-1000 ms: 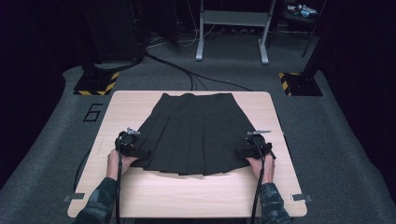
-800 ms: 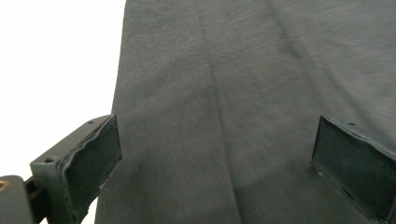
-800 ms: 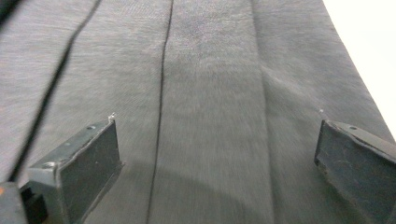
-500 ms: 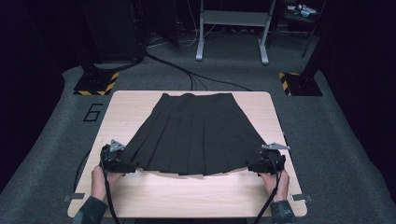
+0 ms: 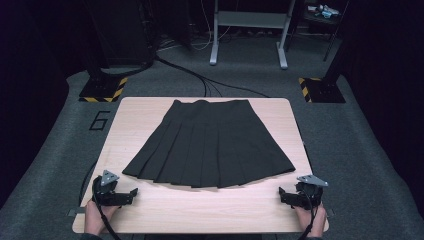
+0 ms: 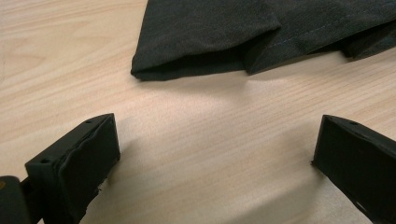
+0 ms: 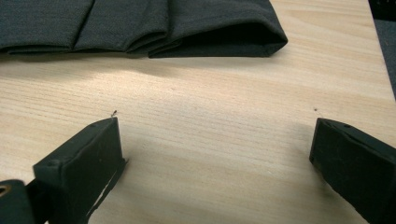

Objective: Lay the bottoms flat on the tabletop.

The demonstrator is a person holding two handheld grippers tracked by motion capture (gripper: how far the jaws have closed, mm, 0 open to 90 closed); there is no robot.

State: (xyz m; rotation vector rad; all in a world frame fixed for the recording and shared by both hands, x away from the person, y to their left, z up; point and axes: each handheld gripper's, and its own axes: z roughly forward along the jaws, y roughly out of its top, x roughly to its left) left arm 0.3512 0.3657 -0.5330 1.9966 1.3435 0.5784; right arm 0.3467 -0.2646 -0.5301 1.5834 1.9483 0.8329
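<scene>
Since the earlier frame we have drawn both grippers back from the skirt (image 5: 209,144) toward the near edge of the worktop (image 5: 125,130). We left the skirt spread flat with its waistband away from us, hem toward us, probably ready for folding. Our left gripper (image 5: 131,192) sits off the hem's left corner, our right gripper (image 5: 281,192) off its right corner, jaws on both spread wide and holding nothing

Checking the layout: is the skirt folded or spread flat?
Spread flat: the skirt lies fanned out on the table, waistband far, hem near.
</scene>
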